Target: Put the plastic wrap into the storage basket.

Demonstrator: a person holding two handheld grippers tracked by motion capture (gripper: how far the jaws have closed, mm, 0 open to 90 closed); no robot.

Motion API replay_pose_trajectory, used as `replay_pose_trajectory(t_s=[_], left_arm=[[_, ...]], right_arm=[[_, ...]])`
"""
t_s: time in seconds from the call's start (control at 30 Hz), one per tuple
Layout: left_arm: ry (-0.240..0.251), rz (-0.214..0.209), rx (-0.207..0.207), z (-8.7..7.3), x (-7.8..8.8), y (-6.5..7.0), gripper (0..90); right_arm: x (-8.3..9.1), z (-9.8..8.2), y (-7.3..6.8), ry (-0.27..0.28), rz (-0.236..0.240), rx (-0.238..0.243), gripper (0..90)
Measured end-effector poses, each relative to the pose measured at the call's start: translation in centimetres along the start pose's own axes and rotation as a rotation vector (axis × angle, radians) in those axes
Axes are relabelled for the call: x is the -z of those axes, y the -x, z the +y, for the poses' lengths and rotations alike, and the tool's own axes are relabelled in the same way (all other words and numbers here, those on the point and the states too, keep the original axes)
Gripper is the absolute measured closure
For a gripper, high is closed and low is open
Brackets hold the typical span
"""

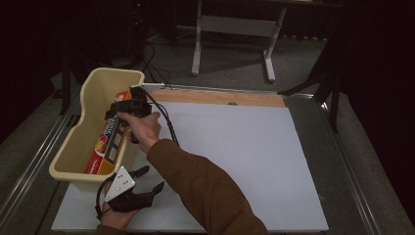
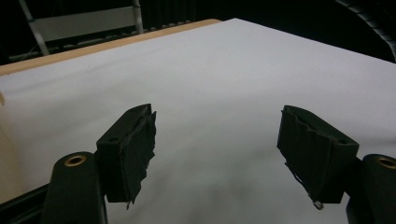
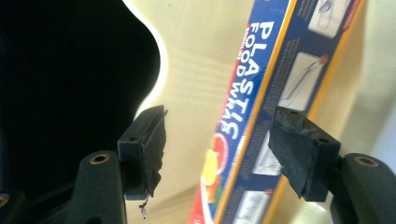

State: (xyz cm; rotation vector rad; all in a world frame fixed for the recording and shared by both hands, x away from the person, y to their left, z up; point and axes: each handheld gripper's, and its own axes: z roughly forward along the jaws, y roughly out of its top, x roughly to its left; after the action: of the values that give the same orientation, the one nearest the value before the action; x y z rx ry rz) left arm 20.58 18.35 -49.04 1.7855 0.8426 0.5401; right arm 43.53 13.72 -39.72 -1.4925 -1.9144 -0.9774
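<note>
A white table [image 1: 235,161] carries a cream plastic bin [image 1: 88,93] at its left edge. Inside it lies a long box of plastic food wrap [image 1: 108,139], its long axis running along the bin, far end propped higher. The right gripper [image 1: 116,113] hangs over the box with jaws parted; the box sits between them, only the right-hand pad near it, so it looks released. Placing seems done; next, lift the gripper straight out. The left gripper [image 1: 149,178] rests wide open and empty near the table's front.
</note>
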Motion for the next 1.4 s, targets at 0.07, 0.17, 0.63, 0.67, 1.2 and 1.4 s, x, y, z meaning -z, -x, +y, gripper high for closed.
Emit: replay_pose_trajectory(t_s=[0.07, 0.17, 0.63, 0.67, 1.2, 1.4], left_arm=[[-0.001, 0.003, 0.0, 0.0, 0.0, 0.0, 27.5], [-0.001, 0.008, -0.002, 0.0, 0.1, 0.1, 27.5], [-0.015, 0.028, -0.003, 0.0, 0.0, 0.1, 27.6], [-0.018, 0.031, -0.005, 0.0, 0.0, 0.1, 27.6], [-0.035, 0.078, -0.008, 0.1, 0.1, 0.3, 28.9], [-0.048, 0.078, -0.013, 0.1, -0.1, 0.3, 28.8]], right_arm=[[0.3, -0.1, -0.1, 0.001, -0.034, 0.068, 37.3], [1.1, -0.2, -0.1, -0.003, -0.084, 0.166, 38.6], [7.1, -3.7, 1.6, 0.067, -0.282, 0.581, 37.4], [7.7, -4.0, 1.9, 0.073, -0.289, 0.591, 37.4], [15.3, -8.8, 8.5, 0.127, -0.402, 0.799, 32.2], [17.4, -10.4, 10.6, 0.16, -0.437, 0.828, 31.3]])
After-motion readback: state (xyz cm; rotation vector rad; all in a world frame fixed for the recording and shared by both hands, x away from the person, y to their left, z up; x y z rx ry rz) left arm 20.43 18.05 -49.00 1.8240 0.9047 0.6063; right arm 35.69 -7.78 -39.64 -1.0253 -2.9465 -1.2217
